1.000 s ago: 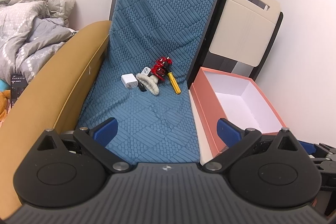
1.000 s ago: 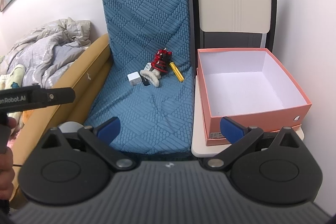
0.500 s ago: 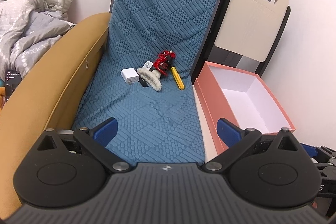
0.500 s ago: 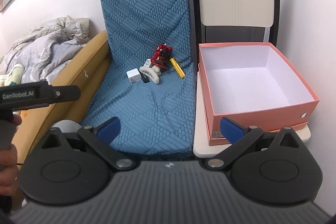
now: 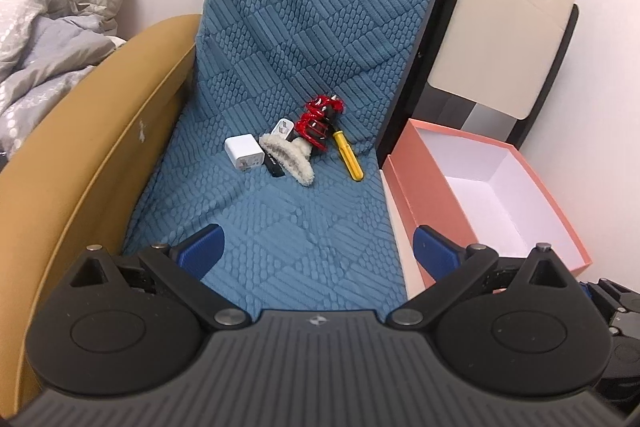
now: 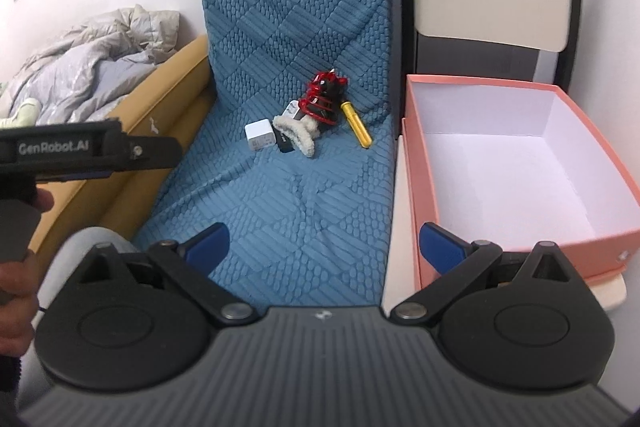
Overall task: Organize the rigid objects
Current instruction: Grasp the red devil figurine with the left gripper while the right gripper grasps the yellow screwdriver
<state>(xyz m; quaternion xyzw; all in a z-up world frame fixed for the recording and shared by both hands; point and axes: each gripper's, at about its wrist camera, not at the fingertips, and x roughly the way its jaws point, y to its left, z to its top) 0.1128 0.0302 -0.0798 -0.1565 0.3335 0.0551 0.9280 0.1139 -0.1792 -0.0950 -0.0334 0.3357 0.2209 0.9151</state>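
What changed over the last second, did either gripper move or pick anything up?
Both grippers moved forward toward the small objects on the blue cushion; the left gripper also swung left. Neither it nor the right gripper took hold of anything: jaws wide open, empty. The white charger, fluffy clip, red spring part, yellow screwdriver and the empty pink box stayed put.

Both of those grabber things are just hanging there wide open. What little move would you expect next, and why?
Probably the right gripper reaches forward toward the yellow screwdriver. It lies at the pile's right edge, nearest the pink box, which is empty, and it sits apart from the red part and fluffy clip, so the open fingers could likely close on it cleanly. The left gripper holds nothing either.
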